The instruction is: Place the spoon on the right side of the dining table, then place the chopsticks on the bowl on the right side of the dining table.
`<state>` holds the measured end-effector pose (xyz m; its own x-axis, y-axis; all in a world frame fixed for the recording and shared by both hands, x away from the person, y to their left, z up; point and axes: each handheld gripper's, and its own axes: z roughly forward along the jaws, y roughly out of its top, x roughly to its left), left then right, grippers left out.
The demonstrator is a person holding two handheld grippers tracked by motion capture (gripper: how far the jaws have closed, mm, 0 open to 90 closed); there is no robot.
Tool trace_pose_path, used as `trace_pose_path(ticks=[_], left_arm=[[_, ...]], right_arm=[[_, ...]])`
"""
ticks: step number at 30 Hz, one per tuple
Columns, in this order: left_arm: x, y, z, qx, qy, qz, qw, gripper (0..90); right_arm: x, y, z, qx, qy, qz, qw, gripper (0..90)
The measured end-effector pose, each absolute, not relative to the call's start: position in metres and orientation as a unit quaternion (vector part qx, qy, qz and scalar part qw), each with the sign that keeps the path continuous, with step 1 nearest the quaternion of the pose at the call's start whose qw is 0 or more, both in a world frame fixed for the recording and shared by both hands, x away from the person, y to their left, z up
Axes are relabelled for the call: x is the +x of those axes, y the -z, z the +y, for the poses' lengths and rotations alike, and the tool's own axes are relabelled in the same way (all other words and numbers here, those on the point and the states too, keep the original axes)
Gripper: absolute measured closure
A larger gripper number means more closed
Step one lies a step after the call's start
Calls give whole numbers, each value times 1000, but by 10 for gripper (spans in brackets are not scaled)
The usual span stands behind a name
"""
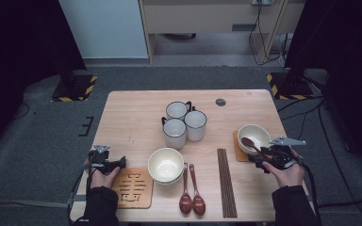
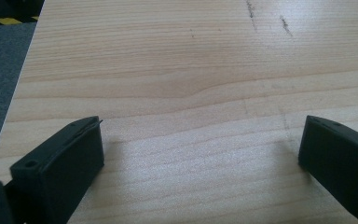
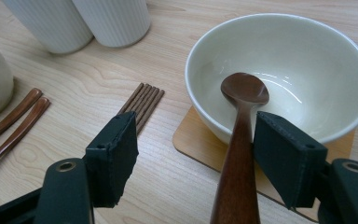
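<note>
A cream bowl [image 1: 257, 133] [image 3: 307, 56] stands on a wooden coaster [image 1: 238, 151] [image 3: 193, 140] at the table's right side. A dark wooden spoon [image 1: 250, 143] [image 3: 241, 126] lies with its head inside the bowl and its handle across the rim. My right gripper [image 1: 260, 159] [image 3: 196, 135] is open around that handle, which touches the right jaw only. My left gripper [image 1: 119, 163] [image 2: 200, 140] is open just above bare table [image 2: 168, 70] near the left edge, with nothing between its fingers.
Three white mugs [image 1: 184, 122] stand mid-table. Stacked cream bowls [image 1: 165, 165] sit in front, with a carved wooden coaster [image 1: 133, 188] to their left. Two wooden spoons [image 1: 192, 190] and a bundle of chopsticks [image 1: 226, 181] [image 3: 144, 100] lie to the right.
</note>
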<state>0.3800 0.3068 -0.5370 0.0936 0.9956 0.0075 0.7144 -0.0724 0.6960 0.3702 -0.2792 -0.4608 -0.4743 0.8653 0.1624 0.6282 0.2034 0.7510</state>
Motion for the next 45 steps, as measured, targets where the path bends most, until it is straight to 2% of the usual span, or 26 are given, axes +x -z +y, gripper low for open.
trace_pose_path(ticks=[23,45], left_arm=[[380,537,307,685,-255,623,277,0],[380,537,307,686,-255,623,276,0]], right_arm=[[368,447,-264,457,-425,762,171,355],[362,442,-222,414,-426,788,158,370]])
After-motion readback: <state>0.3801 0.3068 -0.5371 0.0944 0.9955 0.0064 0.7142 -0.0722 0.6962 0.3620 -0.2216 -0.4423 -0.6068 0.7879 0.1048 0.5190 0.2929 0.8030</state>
